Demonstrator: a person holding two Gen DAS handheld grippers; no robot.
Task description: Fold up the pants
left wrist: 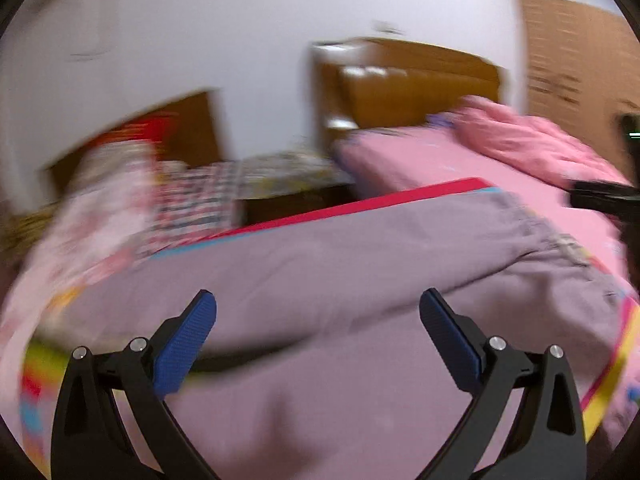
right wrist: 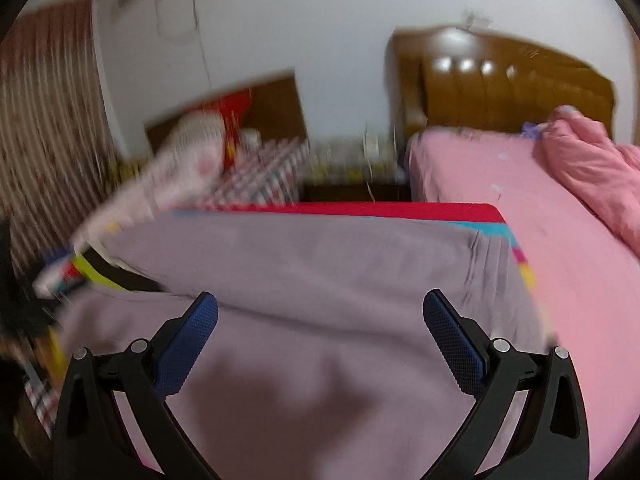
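Pants (left wrist: 320,248) — matt mauve cloth, softly creased. Each tool's fingers (right wrist: 452,340) carry blue knurled pads. Headboard (right wrist: 516,92) at one o'clock — glossy brown.

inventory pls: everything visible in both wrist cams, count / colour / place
pants: 1, greyish mauve, spread flat on the mat under both grippers
mat: 1, red far edge with multicolour border, under the pants
bed sheet: 1, pink, right of the mat
quilt: 1, pink, bunched at the far right of the bed
headboard: 1, brown padded, against the white wall
checked cloth: 1, red and white, on a second bed at far left
pillow or bundle: 1, pale pink print, blurred, far left
curtain: 1, brownish striped, left edge
cardboard panel: 1, brown, on the right wall
left gripper: black, blue pads, open above the pants
right gripper: same, open above the pants
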